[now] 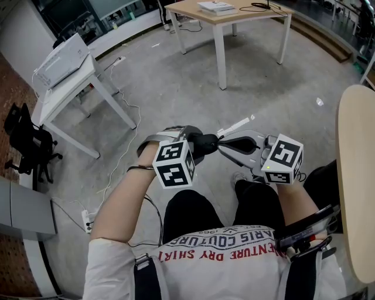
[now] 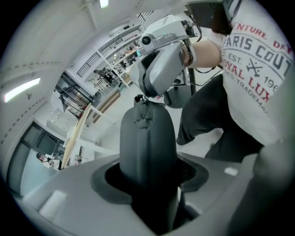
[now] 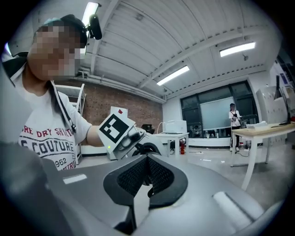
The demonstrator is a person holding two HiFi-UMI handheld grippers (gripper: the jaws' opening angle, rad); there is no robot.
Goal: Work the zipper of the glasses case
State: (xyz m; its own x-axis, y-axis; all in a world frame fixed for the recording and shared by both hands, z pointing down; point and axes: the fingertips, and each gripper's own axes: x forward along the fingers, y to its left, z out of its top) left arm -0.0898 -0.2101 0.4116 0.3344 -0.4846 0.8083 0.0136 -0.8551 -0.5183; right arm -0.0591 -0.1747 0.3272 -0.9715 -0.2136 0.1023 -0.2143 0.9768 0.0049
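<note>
A dark grey glasses case (image 1: 208,142) is held in the air above the person's lap. My left gripper (image 1: 198,146) is shut on it, and in the left gripper view the case (image 2: 147,138) fills the space between the jaws, zipper end (image 2: 140,103) pointing away. My right gripper (image 1: 221,143) reaches in from the right and meets that zipper end (image 2: 146,94). In the right gripper view its jaws (image 3: 147,161) are pressed together on a small dark zipper pull (image 3: 150,190). The case (image 3: 150,148) shows just beyond them, beside the left gripper's marker cube (image 3: 115,129).
A white table (image 1: 70,88) with a box stands at the left and a wooden table (image 1: 234,17) at the far side. A wooden tabletop edge (image 1: 354,176) runs close on the right. A black chair (image 1: 23,140) and floor cables (image 1: 88,220) lie left. Another person (image 3: 233,115) stands far off.
</note>
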